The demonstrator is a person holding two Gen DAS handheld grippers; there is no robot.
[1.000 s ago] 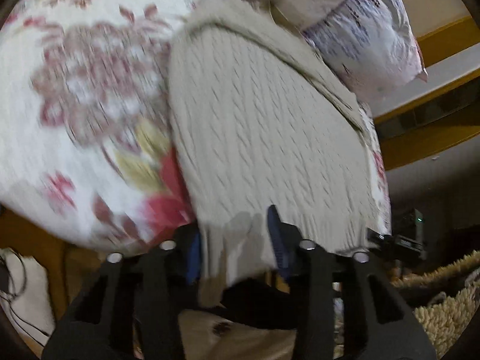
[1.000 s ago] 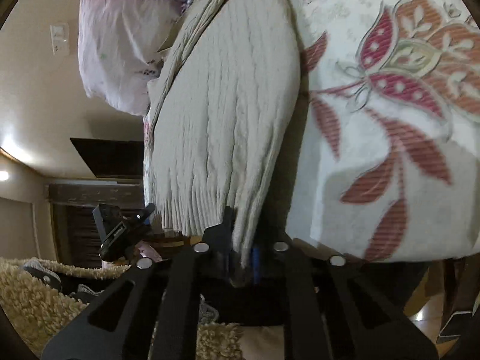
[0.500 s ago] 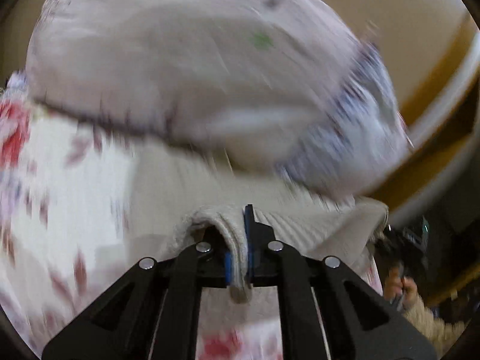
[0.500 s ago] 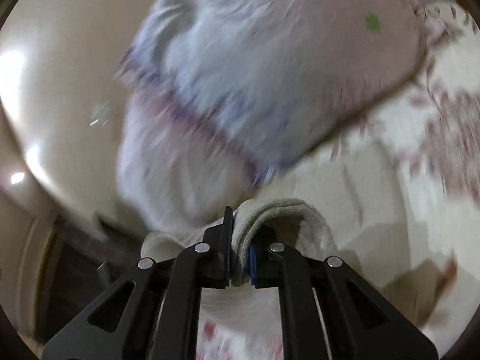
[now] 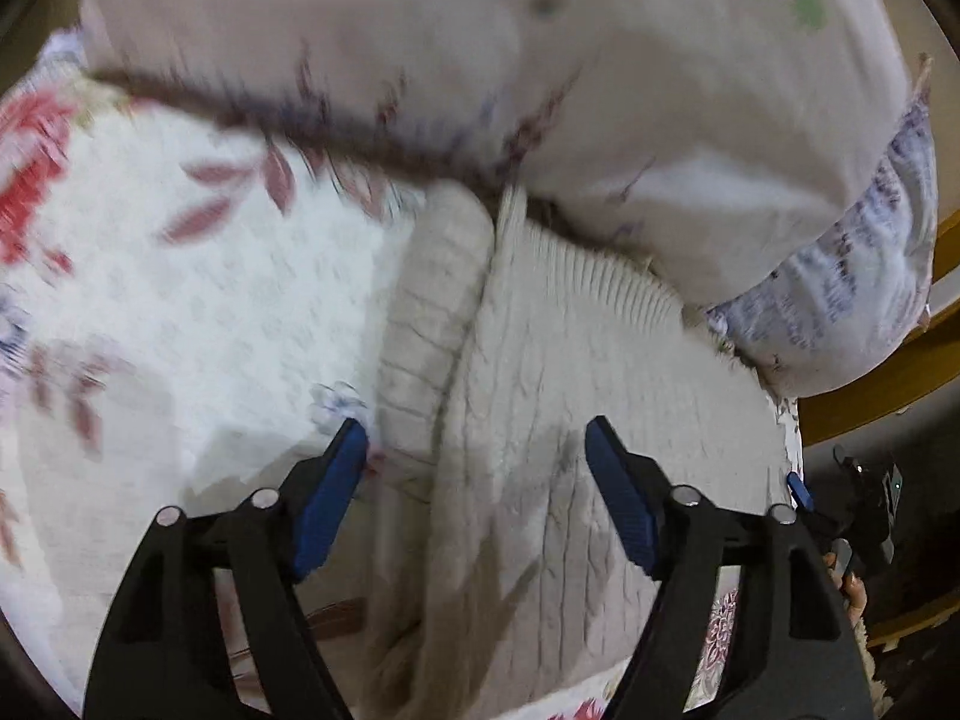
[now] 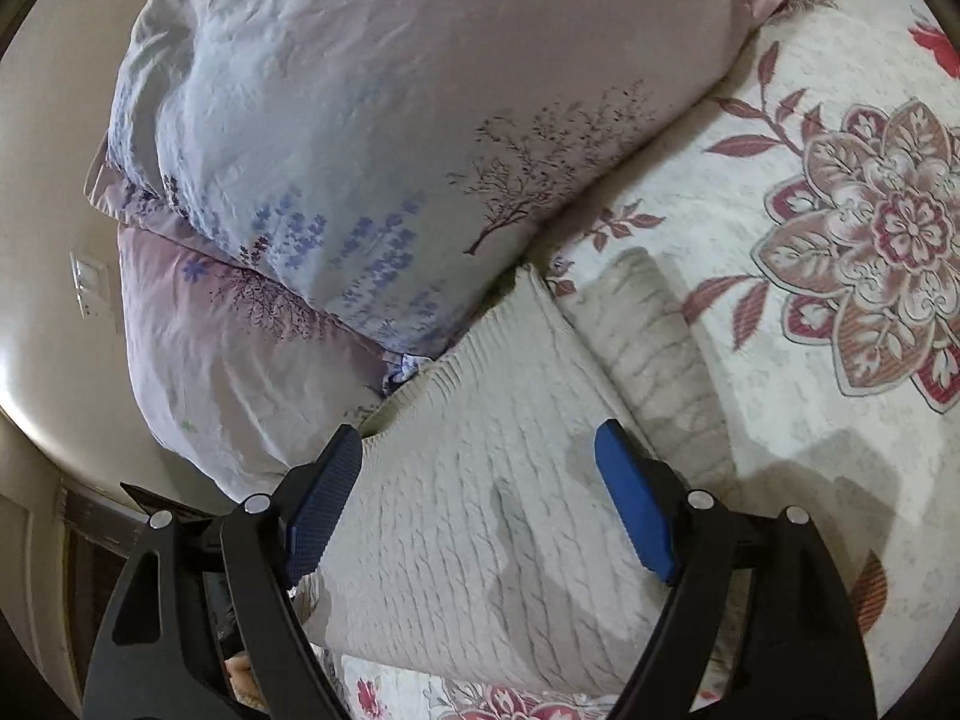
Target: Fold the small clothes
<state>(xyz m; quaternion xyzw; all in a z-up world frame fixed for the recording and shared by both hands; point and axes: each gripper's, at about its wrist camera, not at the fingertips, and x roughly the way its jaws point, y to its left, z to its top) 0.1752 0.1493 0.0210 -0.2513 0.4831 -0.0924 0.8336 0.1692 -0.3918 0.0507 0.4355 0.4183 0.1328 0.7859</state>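
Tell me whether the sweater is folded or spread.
Folded: the sweater lies doubled on the bed, ribbed hem by the pillows.

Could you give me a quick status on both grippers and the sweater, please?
Left gripper open, right gripper open, nothing held. Sweater lies folded on bedspread. Pillows touch its far edge.

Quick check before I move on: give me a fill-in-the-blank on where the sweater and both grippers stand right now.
1. The left gripper has its jaws ____.
2. The right gripper grips ____.
3. The cream cable-knit sweater lies on the floral ____.
4. The sweater's ribbed edge points toward the ____.

Missing words: open; nothing; bedspread; pillows
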